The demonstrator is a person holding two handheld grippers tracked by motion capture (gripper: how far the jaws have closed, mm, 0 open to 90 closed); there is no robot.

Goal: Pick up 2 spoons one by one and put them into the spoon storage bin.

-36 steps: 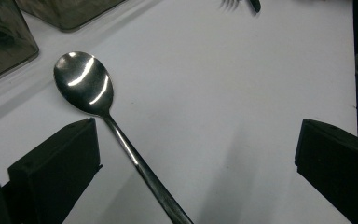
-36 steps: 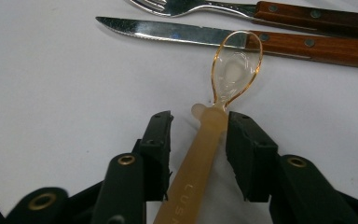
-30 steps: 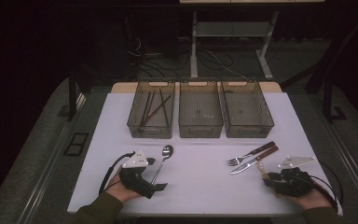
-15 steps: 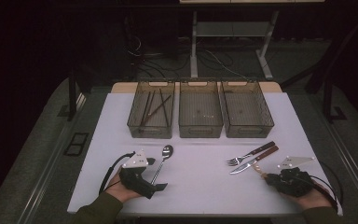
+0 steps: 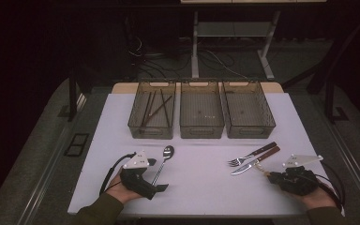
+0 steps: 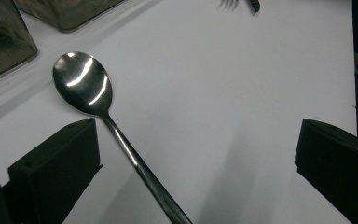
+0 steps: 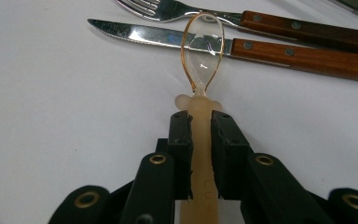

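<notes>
- Right gripper (image 7: 200, 126): jaws have just been closing, now clamped on handle of clear plastic spoon (image 7: 202, 51); bowl pokes out past the tips, just over the knife (image 7: 223, 44) blade, contact unclear. Handle end cut off at bottom of right gripper view.
- Fork (image 7: 168, 10) beyond knife, tines cropped at top edge. In high view the plastic spoon is too small to make out.
- Left gripper (image 6: 196, 154): jaws wide, holding nothing. Metal spoon (image 6: 81, 84) lies on table (image 5: 201, 187) between them, near one jaw; handle runs off frame.
- Three bins (image 5: 201, 112) at far side; left bin holds dark thin sticks, hard to identify.
</notes>
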